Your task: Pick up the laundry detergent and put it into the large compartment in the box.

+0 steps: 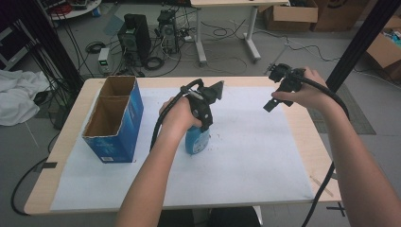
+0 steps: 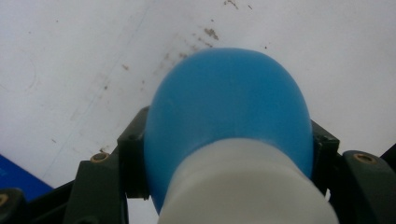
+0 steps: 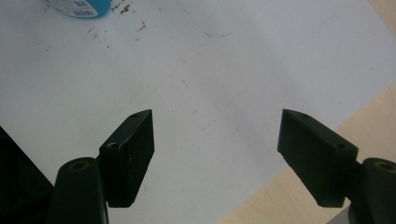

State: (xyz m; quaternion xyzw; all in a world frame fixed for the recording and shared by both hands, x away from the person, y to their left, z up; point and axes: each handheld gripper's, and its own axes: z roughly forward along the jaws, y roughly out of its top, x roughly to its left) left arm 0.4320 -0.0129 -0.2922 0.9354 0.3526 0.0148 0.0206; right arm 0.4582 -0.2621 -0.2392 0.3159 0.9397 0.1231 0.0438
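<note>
A blue bottle (image 1: 196,142) with a white cap stands upright on the white sheet (image 1: 246,151) near the table's middle. My left gripper (image 1: 201,124) comes down on it from above and is shut on its upper part. In the left gripper view the black pads press both sides of the blue bottle (image 2: 229,102) just below the white cap (image 2: 247,191). My right gripper (image 1: 273,90) hangs above the back right of the sheet. Its jaws stand wide apart with nothing between them, over the sheet near its edge (image 3: 217,140). The bottle's base (image 3: 79,7) shows at that view's top left.
An open-topped blue cardboard box (image 1: 113,118) stands on the left of the wooden table (image 1: 307,137). Brown crumbs (image 3: 123,7) lie on the sheet by the bottle. Computers, cables and cartons sit on the floor beyond the table.
</note>
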